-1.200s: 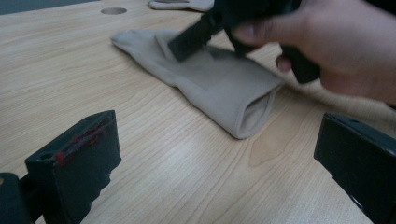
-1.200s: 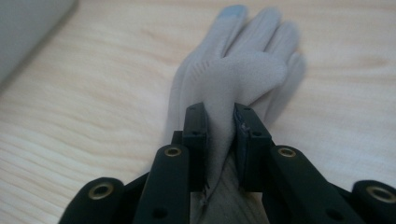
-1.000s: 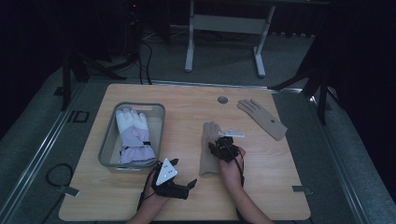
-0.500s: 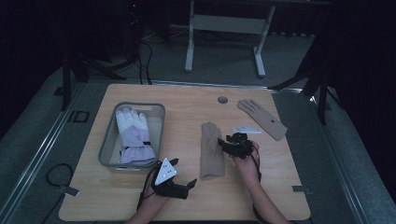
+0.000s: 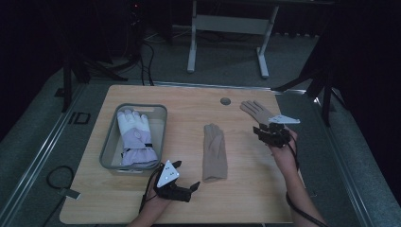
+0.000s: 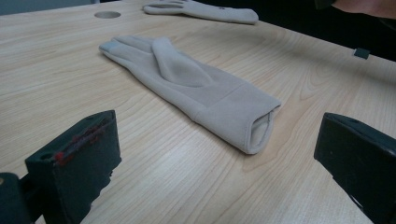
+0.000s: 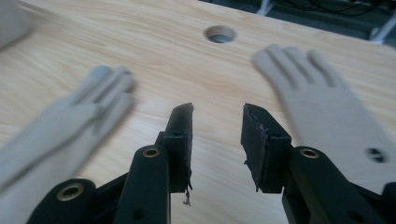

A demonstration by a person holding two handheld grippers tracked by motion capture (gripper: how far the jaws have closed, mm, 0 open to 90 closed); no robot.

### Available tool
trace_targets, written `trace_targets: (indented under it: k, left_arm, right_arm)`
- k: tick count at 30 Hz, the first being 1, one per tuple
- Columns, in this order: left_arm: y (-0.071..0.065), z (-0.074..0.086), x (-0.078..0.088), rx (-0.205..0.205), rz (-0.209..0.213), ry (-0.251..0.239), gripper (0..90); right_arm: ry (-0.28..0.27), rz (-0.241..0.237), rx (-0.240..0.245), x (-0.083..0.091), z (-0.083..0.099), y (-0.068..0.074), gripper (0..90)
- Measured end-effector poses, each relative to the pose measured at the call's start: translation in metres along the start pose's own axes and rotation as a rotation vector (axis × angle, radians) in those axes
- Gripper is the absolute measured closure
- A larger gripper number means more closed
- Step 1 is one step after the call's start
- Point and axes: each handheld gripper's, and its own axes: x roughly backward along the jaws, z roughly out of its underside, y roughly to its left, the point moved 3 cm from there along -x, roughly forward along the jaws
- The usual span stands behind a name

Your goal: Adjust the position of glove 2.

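A beige glove (image 5: pixel 214 151) lies flat mid-table, fingers pointing away; in the left gripper view its cuff (image 6: pixel 252 126) is just ahead of the jaws. A second beige glove (image 5: pixel 257 111) lies at the back right. My left gripper (image 5: pixel 191 189) rests near the front edge, open wide (image 6: pixel 219 140), with the cuff in front of its jaws and untouched. My right gripper (image 5: pixel 265 131) hovers just short of the second glove (image 7: pixel 322 107). Its jaws (image 7: pixel 217 135) stand partly apart after closing a little, and only bare table shows between them.
A grey basket (image 5: pixel 111 137) at the left holds a white and lilac glove (image 5: pixel 135 137). A round cable hole (image 5: pixel 225 101) sits near the far edge, ahead of the right gripper (image 7: pixel 220 33). Cables trail from both grippers toward the front edge.
My right gripper has left the middle glove and moved right and away, up to the back-right glove. The middle glove now lies straight. The left gripper has stayed put.
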Motion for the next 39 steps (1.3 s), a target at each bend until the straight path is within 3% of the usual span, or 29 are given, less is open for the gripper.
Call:
trace_targets:
  k: [1,2,8,15,18,27,33,39]
  left_arm:
    - [0.000,0.000,0.000,0.002,0.001,0.000,0.5]
    - [0.000,0.000,0.000,0.002,0.001,0.000,0.5]
    - [-0.001,0.001,0.000,0.006,0.006,0.001,0.5]
    - [-0.001,0.001,0.000,0.012,0.008,-0.001,0.5]
    - [-0.001,0.001,-0.001,0.015,0.006,0.003,0.5]
    - [0.002,0.001,-0.002,0.032,0.007,0.006,0.5]
    - [0.001,0.002,-0.002,0.041,0.007,0.007,0.5]
    - [0.000,0.003,-0.002,0.038,0.009,0.010,0.5]
  right_arm:
    - [0.012,0.029,0.008,-0.001,0.000,-0.012,61.5]
    - [0.012,0.029,0.008,-0.001,0.000,-0.012,61.5]
    - [0.039,0.091,-0.012,-0.011,-0.001,-0.047,60.0]
    - [0.101,0.131,-0.010,-0.030,0.000,-0.075,61.0]
    - [0.112,0.137,-0.037,-0.039,0.002,-0.087,57.5]
    - [0.167,0.166,-0.069,-0.065,0.001,-0.110,53.8]
    - [0.210,0.174,-0.088,-0.077,0.001,-0.118,54.9]
    - [0.209,0.146,-0.144,-0.089,0.012,-0.123,51.2]
